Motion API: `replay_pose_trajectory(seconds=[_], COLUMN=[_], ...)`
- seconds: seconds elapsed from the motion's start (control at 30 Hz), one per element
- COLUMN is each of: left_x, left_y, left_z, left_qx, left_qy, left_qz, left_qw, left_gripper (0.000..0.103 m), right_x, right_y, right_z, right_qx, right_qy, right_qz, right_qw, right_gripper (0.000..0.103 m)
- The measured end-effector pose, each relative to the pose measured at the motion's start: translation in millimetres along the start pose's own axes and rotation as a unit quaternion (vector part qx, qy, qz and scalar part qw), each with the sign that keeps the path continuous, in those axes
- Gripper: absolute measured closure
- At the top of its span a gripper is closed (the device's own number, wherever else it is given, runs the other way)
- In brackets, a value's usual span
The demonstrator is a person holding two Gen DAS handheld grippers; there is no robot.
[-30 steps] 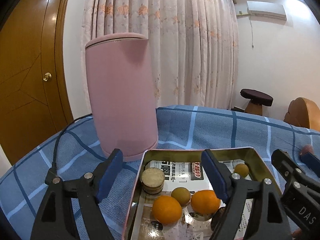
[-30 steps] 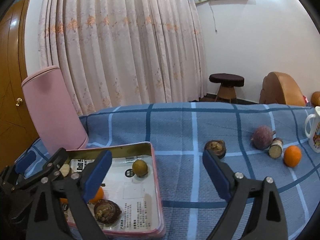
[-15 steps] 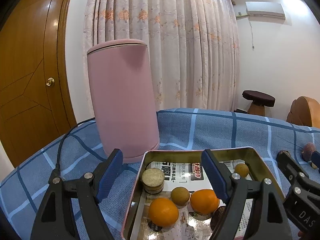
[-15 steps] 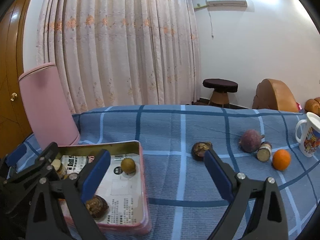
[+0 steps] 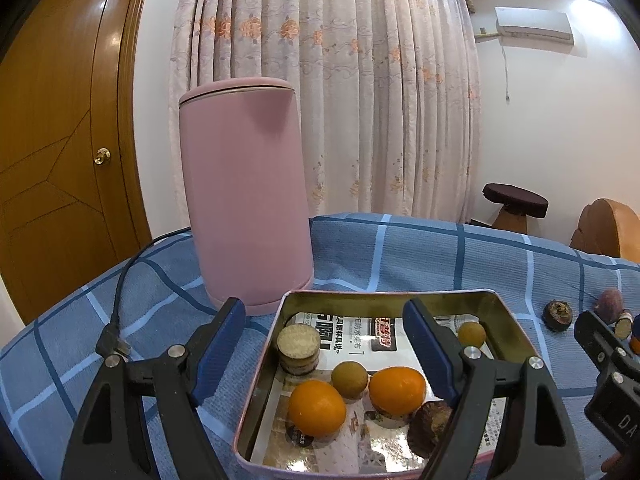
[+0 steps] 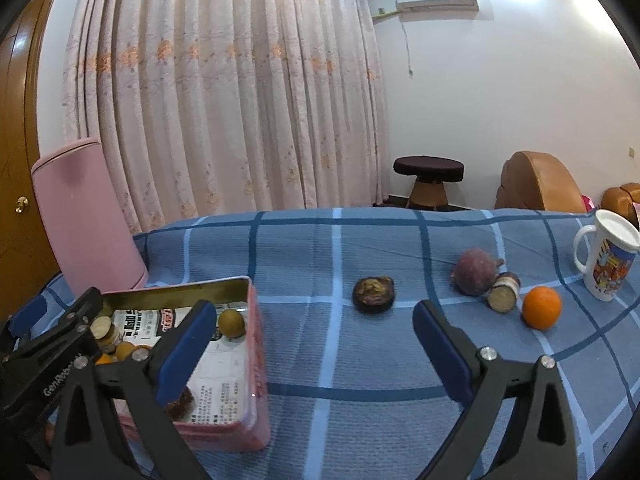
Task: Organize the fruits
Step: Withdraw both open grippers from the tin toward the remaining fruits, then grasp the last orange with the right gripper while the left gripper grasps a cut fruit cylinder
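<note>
A pink metal tin (image 5: 260,392) (image 6: 256,344) on the blue checked cloth holds two oranges (image 5: 316,402), a cut cane piece (image 5: 299,346), small brown fruits (image 5: 349,375) and a dark fruit (image 5: 430,420). My left gripper (image 5: 324,352) is open and empty, low over the tin's left side. My right gripper (image 6: 316,356) is open and empty, to the right of the tin. On the cloth beyond it lie a dark mangosteen (image 6: 374,294), a purple passion fruit (image 6: 475,272), a cane piece (image 6: 502,298) and an orange (image 6: 541,307).
A tall pink kettle (image 5: 244,216) stands behind the tin at the left, with its black cable (image 5: 120,300) on the cloth. A printed white mug (image 6: 608,260) stands at the far right. Curtains, a stool and chairs are behind the table.
My right gripper has swung right, away from the tin and towards the loose fruits. My left gripper has risen slightly and stays over the tin. Both stay open.
</note>
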State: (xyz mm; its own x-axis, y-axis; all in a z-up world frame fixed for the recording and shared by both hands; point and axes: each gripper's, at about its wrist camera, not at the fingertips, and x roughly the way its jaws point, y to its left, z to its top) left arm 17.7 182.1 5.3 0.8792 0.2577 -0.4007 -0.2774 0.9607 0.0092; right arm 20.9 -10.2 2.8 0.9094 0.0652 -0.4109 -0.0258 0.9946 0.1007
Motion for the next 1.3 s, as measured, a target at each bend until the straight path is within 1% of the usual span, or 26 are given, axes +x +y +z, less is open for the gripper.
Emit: replay_pose_trajectory(seconds=[0.1, 0.4, 0.6, 0.93, 1.07, 1.3], left_x=[-3.3, -11.8, -23.6, -38.3, -45.5, -55.6], left_y=[-0.4, -6.5, -21.5, -58.2, -78.7, -120.4], left_z=[-1.4, -5.6, -11.2, -18.6, -21.8, -26.8], left_qx=[-0.004, -0.004, 0.013, 0.035, 0.046, 0.086], left_qy=[-0.001, 0.000, -0.006, 0.001, 0.003, 0.003], left_qz=[0.001, 0.007, 0.005, -0.025, -0.046, -0.073], left_qw=[1.0000, 1.0000, 0.9999, 0.9991, 0.9978, 0.9937], left_gripper=[0.014, 0.014, 0.014, 0.014, 0.014, 0.014], right_x=[-2.5, -10.9, -16.7, -24.7, -28.0, -34.1], right_y=[-6.8, -25.6, -43.2, -81.5, -101.4, -145.3], right_z=[-0.9, -2.8, -2.9, -1.0, -0.2, 0.2], right_qx=[0.006, 0.006, 0.011, 0.010, 0.012, 0.023], right_qy=[0.001, 0.004, 0.005, 0.004, 0.004, 0.007], right_qz=[-0.004, -0.017, -0.027, -0.057, -0.072, -0.105], right_qw=[1.000, 1.000, 1.000, 0.998, 0.997, 0.994], right_gripper=[0.000, 0.000, 0.000, 0.000, 0.000, 0.000])
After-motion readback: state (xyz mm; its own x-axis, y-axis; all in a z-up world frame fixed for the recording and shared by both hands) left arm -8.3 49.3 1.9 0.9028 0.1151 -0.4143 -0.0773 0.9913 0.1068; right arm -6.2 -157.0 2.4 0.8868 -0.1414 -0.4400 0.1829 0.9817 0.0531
